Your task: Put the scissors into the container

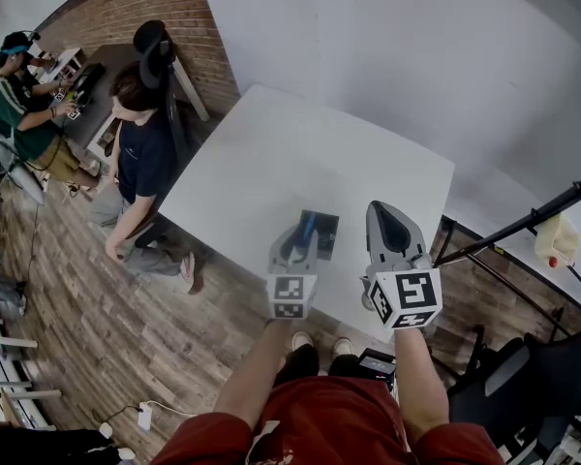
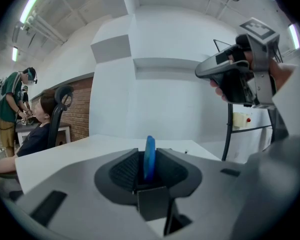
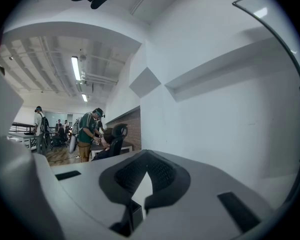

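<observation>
A small dark container (image 1: pixel 325 229) sits on the white table (image 1: pixel 271 153) near its front edge. My left gripper (image 1: pixel 299 243) hangs at the container's left side. The scissors' blue handle (image 1: pixel 308 229) stands upright between its jaws. In the left gripper view the blue handle (image 2: pixel 149 156) sits in the gap with a dark slit beside it, so the jaws stand a little apart and are open. The container is hidden there. My right gripper (image 1: pixel 384 223) hovers to the right of the container, shut and empty, its tips meeting (image 3: pixel 145 154). It also shows from the side, as the right gripper (image 2: pixel 202 73), in the left gripper view.
A person in a dark shirt (image 1: pixel 140 153) sits in an office chair at the table's left corner. Another person in green (image 1: pixel 15 105) stands at a desk further left. A black stand (image 1: pixel 523 223) with a yellowish object (image 1: pixel 556 240) is to the right. The floor is wood.
</observation>
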Motion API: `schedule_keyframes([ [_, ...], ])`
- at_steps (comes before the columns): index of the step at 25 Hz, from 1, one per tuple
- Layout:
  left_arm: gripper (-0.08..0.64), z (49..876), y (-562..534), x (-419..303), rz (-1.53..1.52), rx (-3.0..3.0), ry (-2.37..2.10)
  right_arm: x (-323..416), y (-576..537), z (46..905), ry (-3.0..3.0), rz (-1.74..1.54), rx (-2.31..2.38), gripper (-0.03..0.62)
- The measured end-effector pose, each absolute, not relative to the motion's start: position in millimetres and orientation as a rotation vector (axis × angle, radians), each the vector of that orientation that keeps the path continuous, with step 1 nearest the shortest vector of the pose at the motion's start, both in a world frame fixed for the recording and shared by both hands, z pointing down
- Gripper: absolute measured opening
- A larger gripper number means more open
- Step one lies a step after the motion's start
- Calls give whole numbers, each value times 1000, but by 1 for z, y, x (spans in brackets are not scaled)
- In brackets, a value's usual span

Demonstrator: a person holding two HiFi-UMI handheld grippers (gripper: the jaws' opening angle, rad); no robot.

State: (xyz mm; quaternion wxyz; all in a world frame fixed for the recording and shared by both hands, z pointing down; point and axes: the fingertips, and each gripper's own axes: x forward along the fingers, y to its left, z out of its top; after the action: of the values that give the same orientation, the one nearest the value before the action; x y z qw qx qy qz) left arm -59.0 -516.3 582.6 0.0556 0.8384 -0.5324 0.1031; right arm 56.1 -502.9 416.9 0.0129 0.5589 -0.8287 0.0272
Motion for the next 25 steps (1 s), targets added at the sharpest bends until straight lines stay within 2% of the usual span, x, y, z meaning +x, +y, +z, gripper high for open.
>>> schedule_keyframes([
  [10, 153, 577, -511, -56, 316, 2578, -1615, 54, -502, 419, -2582, 95, 1744, 8],
  [25, 157, 539, -507, -64, 223, 2604, -1674, 52, -502, 415, -2590, 82, 1739, 8],
])
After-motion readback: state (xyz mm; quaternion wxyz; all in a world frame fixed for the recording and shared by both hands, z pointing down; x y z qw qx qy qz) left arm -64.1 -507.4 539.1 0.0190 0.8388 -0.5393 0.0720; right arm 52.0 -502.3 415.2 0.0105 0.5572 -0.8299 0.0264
